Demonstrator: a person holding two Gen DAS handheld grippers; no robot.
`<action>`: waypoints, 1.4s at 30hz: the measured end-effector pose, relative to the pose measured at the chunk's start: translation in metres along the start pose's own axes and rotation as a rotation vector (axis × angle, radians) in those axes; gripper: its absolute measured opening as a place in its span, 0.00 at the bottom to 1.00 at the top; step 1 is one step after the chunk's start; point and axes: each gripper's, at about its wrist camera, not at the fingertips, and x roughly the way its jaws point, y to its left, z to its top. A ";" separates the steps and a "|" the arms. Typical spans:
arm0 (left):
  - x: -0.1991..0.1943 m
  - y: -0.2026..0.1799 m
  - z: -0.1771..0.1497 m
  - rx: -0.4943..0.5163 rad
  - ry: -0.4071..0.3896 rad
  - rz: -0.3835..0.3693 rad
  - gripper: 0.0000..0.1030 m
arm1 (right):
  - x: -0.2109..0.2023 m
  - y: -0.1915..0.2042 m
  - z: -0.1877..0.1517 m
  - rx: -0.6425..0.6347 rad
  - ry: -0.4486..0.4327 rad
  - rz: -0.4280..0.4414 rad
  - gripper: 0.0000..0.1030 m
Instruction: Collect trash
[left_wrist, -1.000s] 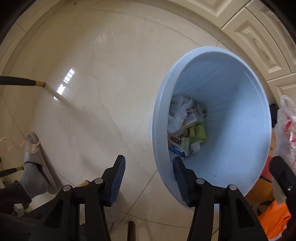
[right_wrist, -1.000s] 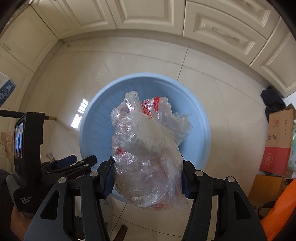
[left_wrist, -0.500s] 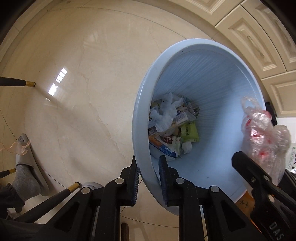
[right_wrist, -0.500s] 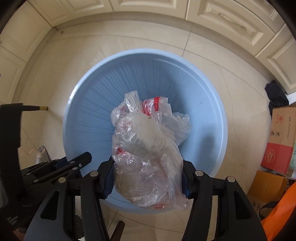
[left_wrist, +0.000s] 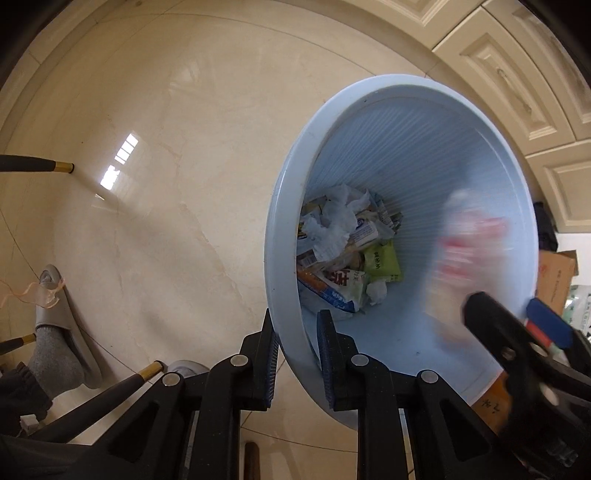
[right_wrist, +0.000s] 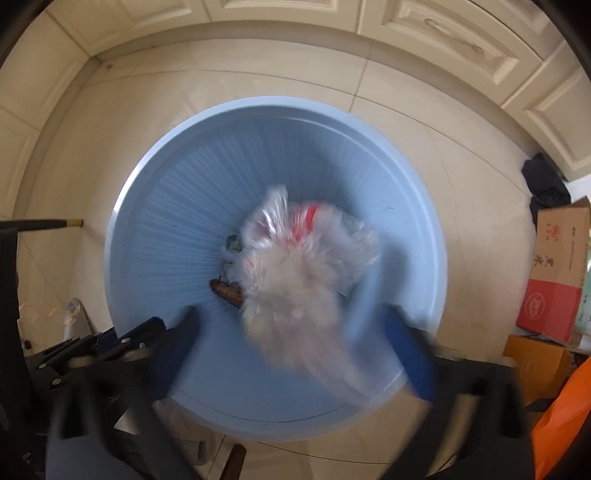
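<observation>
A light blue trash bin (left_wrist: 280, 229) stands tilted on the tiled floor, with paper and wrappers (left_wrist: 343, 254) at its bottom. My left gripper (left_wrist: 295, 354) is shut on the bin's near rim. My right gripper (right_wrist: 299, 347) is open above the bin (right_wrist: 155, 206), its fingers blurred and spread wide. A crumpled clear plastic bag with red print (right_wrist: 306, 273) is loose between them and falling into the bin, blurred. It also shows in the left wrist view (left_wrist: 469, 258) inside the bin, above the right gripper (left_wrist: 517, 332).
Cream cabinet doors (right_wrist: 443, 44) run along the back. Cardboard boxes (right_wrist: 557, 269) and an orange bag (right_wrist: 565, 417) sit at the right. A foot in a grey slipper (left_wrist: 59, 332) and dark chair legs (left_wrist: 37, 164) are at the left.
My right gripper has opened and let go of the plastic bag, which drops into the bin. My left gripper stays shut on the bin's rim, with the bin tilted.
</observation>
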 end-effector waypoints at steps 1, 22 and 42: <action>0.000 -0.005 0.001 0.006 0.000 0.018 0.23 | -0.002 -0.002 -0.001 0.011 0.003 0.000 1.00; -0.112 -0.051 -0.081 0.138 -0.254 -0.046 0.99 | -0.185 -0.053 -0.057 0.208 -0.183 0.109 1.00; -0.417 0.027 -0.386 0.208 -1.179 0.086 0.99 | -0.570 0.066 -0.135 -0.030 -0.875 0.348 1.00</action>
